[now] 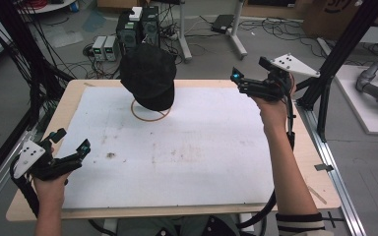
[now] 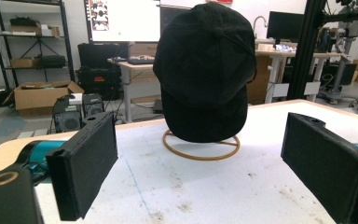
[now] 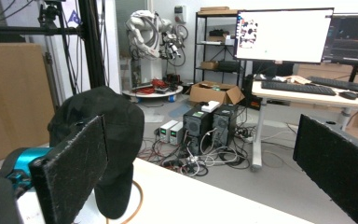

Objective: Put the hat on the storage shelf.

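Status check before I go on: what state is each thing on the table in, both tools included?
Black cap: perched on its stand, untouched, brim hanging down toward the board.
Wire ring stand: upright, base ring flat on the white board.
Left tool: open, holding nothing, at the near left edge.
Right tool: open, holding nothing, raised right of the cap.

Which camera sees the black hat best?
The left gripper view: the black cap stands whole and centred above its ring base. The high view shows its top from above; in the right gripper view a jaw partly hides it.
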A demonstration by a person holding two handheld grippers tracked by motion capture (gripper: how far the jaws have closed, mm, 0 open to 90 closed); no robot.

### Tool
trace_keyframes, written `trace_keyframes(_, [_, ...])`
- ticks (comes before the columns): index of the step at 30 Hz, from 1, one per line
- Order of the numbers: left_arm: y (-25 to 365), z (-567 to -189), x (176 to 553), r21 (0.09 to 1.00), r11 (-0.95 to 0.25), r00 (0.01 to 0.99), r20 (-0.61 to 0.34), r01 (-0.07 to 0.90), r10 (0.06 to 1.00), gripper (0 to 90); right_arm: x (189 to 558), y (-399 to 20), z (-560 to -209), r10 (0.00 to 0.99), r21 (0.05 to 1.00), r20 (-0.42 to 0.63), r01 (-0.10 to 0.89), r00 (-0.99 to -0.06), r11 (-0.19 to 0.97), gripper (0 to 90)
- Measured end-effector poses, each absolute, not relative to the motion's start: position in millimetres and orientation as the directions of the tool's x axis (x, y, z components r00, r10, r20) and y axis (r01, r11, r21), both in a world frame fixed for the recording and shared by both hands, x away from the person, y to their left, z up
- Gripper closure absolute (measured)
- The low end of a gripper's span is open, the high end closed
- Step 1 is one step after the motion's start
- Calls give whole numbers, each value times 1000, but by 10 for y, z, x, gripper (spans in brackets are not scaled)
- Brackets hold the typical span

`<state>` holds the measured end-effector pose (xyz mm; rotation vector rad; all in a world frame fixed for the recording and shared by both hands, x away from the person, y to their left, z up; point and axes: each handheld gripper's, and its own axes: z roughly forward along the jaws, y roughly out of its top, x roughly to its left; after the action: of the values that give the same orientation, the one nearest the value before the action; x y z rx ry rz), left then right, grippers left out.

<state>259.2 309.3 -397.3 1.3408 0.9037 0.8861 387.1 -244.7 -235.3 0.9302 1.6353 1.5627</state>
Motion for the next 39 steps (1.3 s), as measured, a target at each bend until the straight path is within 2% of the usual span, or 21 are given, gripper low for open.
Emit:
trace_keyframes(11, [3093, -3962, 2602, 999, 38, 402, -27, -18, 915, 109, 3699, -2671, -2589, 872, 999, 10, 41, -490, 11, 31])
trace_keyframes(39, [3039, -3929, 2641, 999, 38, 410, -22, -29, 912, 109, 3362, -3208, -3488, 887, 997, 56, 80, -459, -21, 31])
